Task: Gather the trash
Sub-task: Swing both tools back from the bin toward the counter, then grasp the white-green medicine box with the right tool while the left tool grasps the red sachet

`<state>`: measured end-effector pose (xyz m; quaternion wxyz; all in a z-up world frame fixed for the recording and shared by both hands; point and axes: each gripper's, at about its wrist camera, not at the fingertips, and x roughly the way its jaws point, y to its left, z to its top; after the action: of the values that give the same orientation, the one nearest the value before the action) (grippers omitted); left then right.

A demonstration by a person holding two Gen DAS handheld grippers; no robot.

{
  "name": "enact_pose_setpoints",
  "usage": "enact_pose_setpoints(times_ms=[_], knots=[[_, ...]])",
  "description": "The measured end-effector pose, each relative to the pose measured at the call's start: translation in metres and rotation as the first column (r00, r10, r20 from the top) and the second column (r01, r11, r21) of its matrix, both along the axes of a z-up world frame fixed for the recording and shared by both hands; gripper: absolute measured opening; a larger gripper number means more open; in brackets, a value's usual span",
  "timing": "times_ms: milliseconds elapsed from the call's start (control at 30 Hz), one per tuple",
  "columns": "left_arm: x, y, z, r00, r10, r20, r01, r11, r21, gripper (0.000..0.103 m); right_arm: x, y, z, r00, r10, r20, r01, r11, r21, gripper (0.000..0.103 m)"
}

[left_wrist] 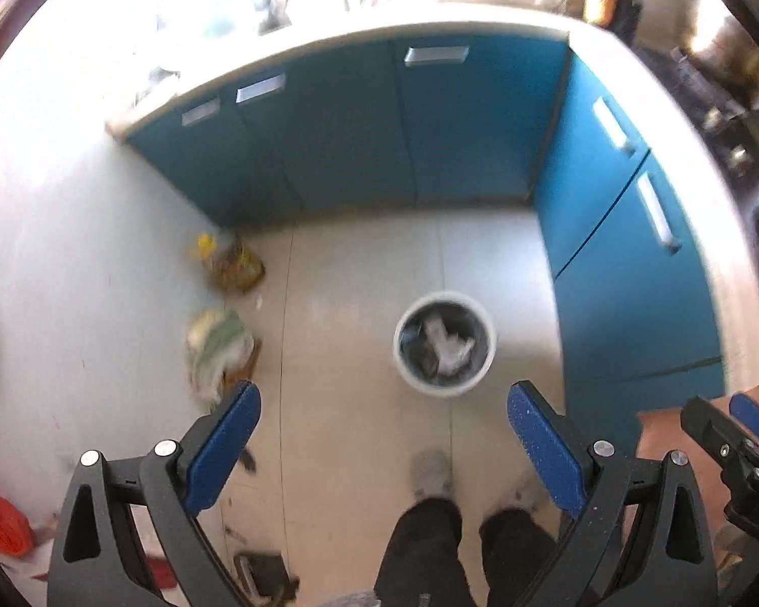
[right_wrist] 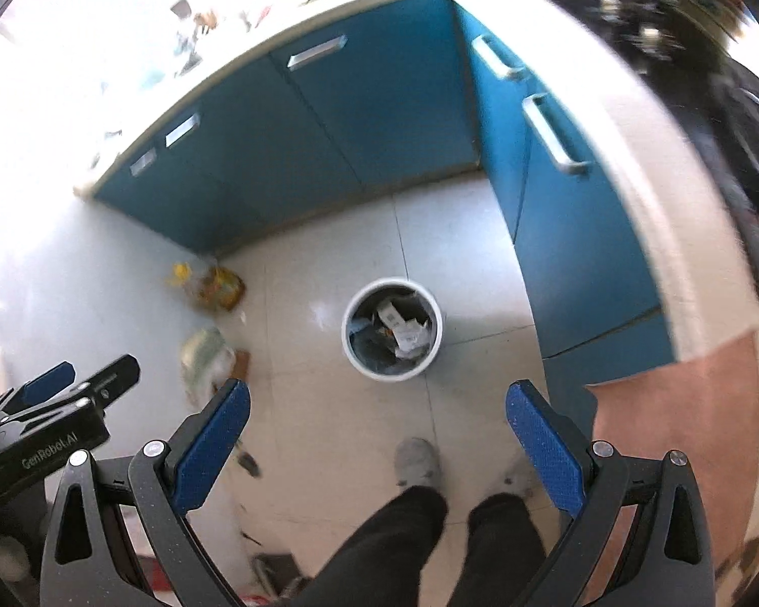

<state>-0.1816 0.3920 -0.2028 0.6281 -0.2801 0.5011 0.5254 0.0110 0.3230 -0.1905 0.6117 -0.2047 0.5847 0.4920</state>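
Note:
A round white trash bin [left_wrist: 444,344] stands on the tiled floor, filled with crumpled paper and wrappers; it also shows in the right wrist view [right_wrist: 392,329]. My left gripper [left_wrist: 383,404] is open and empty, held high above the floor, short of the bin. My right gripper [right_wrist: 378,402] is open and empty too, at a similar height beside it. A yellow bag [left_wrist: 230,263] and a pale crumpled bag [left_wrist: 217,349] lie on the floor by the left wall; both also show in the right wrist view, the yellow one [right_wrist: 212,286] and the pale one [right_wrist: 205,354].
Blue cabinets [left_wrist: 359,126] under a white counter [left_wrist: 683,141] wrap around the back and right. The person's legs and grey slippers [left_wrist: 432,473] stand below the grippers. Red items [left_wrist: 0,521] and small debris [left_wrist: 263,571] lie at the lower left.

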Motion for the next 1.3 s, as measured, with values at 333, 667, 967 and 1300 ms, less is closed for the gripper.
enact_pose_setpoints(times_ms=[333,667,967,1300], knots=[[0.218,-0.05,0.043,0.928,-0.366,0.063,0.36,0.929,0.088,0.1,0.189,-0.159,0.061,0.878,-0.474,0.057,0.47,0.88,0.07,0.102],[0.457,-0.174,-0.046,0.746,-0.658,0.103,0.659,0.708,-0.254,0.1,0.389,-0.402,0.03,0.474,-0.856,0.207,0.879,0.475,-0.045,0.102],[0.509,-0.209,-0.116,0.783,-0.62,0.043,0.588,0.716,-0.376,0.099,0.495,-0.492,-0.026,0.409,-0.862,0.3,0.912,0.398,-0.098,0.102],[0.535,-0.222,-0.102,0.774,-0.632,0.046,0.613,0.729,-0.303,0.035,0.549,-0.495,-0.058,0.369,-0.865,0.34,0.929,0.346,-0.127,0.103]])
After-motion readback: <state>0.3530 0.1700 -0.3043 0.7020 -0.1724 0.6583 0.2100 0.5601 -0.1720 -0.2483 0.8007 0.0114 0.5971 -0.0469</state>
